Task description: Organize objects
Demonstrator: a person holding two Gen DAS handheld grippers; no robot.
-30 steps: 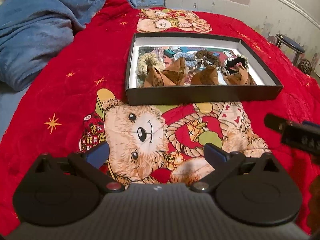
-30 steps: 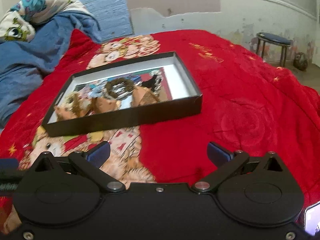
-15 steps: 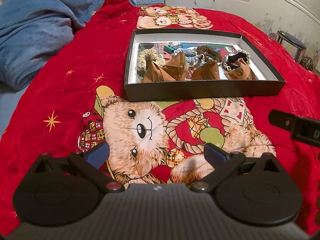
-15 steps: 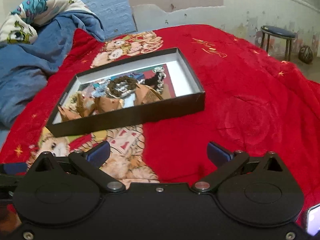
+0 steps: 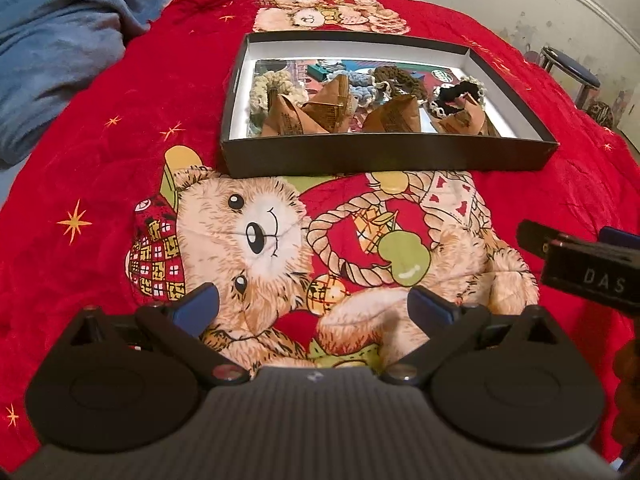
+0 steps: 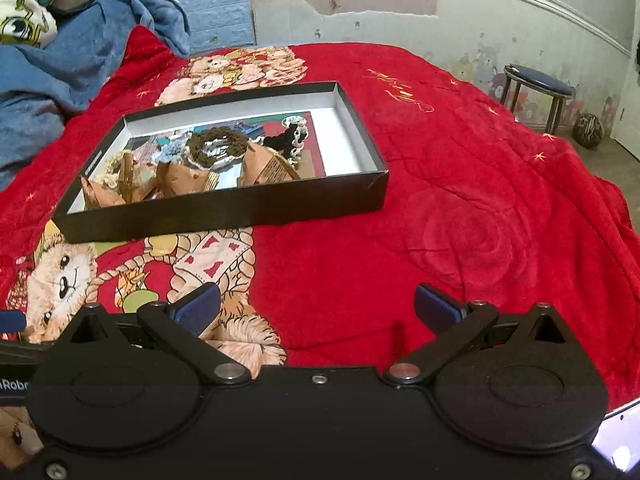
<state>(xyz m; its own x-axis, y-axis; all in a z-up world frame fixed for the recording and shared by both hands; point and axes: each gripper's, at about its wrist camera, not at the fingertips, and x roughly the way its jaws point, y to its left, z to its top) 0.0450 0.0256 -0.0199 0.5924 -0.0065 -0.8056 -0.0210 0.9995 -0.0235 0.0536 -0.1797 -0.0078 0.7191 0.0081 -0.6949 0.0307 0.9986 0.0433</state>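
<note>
A shallow black box (image 5: 384, 156) with white inner walls lies on a red bear-print blanket; it also shows in the right wrist view (image 6: 224, 216). Inside lie several brown paper packets (image 5: 394, 118) and crocheted scrunchies: cream (image 5: 272, 84), brown (image 6: 218, 146), black with a white edge (image 5: 456, 98). My left gripper (image 5: 316, 306) is open and empty, low over the blanket well short of the box. My right gripper (image 6: 318, 306) is open and empty, also short of the box; it shows at the right edge of the left wrist view (image 5: 580, 264).
A rumpled blue blanket (image 5: 56, 52) lies at the far left of the bed. A round stool (image 6: 538, 82) and a dark ball (image 6: 587, 130) stand on the floor beyond the bed's right side. A wall runs behind the bed.
Both grippers have risen and tilted a little, so the box now sits higher and farther up in each view. Both stay open and empty.
</note>
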